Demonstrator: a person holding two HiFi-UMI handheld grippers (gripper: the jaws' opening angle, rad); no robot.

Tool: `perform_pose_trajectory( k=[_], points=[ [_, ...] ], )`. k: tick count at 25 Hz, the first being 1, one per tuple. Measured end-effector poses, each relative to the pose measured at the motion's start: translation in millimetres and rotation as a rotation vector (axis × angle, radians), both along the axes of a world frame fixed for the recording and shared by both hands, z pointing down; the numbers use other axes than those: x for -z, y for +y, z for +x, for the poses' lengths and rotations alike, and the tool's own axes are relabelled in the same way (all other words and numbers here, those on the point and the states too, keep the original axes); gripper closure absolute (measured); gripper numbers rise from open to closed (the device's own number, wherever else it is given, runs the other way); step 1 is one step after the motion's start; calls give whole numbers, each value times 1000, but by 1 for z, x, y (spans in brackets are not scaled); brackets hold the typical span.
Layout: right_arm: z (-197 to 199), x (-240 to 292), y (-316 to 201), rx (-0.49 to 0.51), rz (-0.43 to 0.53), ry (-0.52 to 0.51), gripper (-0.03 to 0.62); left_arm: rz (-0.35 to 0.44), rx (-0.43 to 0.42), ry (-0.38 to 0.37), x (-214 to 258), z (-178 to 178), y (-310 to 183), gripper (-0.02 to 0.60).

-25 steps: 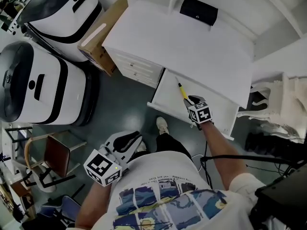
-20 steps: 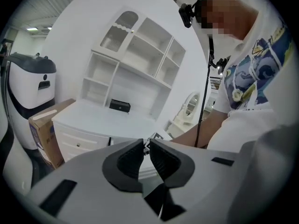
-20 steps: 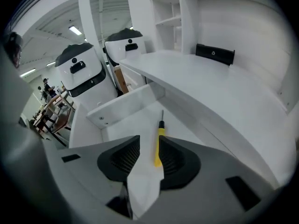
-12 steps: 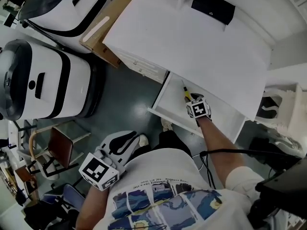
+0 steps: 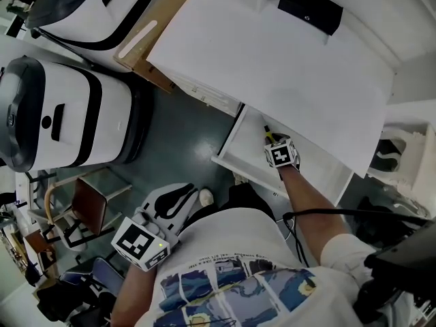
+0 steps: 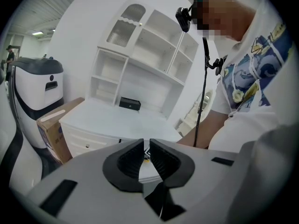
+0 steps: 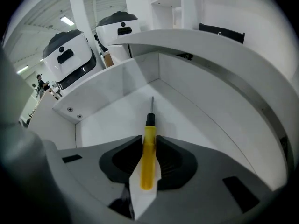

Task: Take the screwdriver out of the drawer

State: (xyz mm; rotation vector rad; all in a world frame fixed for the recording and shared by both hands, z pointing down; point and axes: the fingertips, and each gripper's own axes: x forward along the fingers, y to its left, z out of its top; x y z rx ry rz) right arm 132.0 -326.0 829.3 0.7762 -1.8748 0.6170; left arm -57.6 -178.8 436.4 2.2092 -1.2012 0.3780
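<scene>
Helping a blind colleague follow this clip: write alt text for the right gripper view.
The right gripper, its jaws just closing, pinches the yellow handle of a screwdriver lying in an open white drawer, shaft pointing away. The white desk top overhangs it; white machines stand beyond.

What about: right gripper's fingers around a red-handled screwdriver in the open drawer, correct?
No: the right gripper view shows a yellow-handled screwdriver, not red. The right gripper has just been closing its fingers around it in the open drawer.

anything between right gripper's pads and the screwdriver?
Nothing. Right gripper view: the right gripper, jaws just closing, has the screwdriver handle between them, no gap showing.
</scene>
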Motion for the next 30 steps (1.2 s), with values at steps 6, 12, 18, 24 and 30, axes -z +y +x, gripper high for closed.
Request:
perform_pose_trajectory(
  k=[6,12,18,24,30],
  points=[
    [-1,3,3,7,-15,22,493,6,11,0,1,-8,0,551],
    [1,7,5,-19,-24,32,496,21,-10,8,4,-14,5,551],
    [6,26,6,-35,10,45,496,53,-41,27,7,-20,14,551],
    [7,53,20,-50,29,46,496,91,-73,53,13,-26,26,551],
    [6,79,36,-50,57,43,496,126,-95,76,20,-36,47,551]
  ],
)
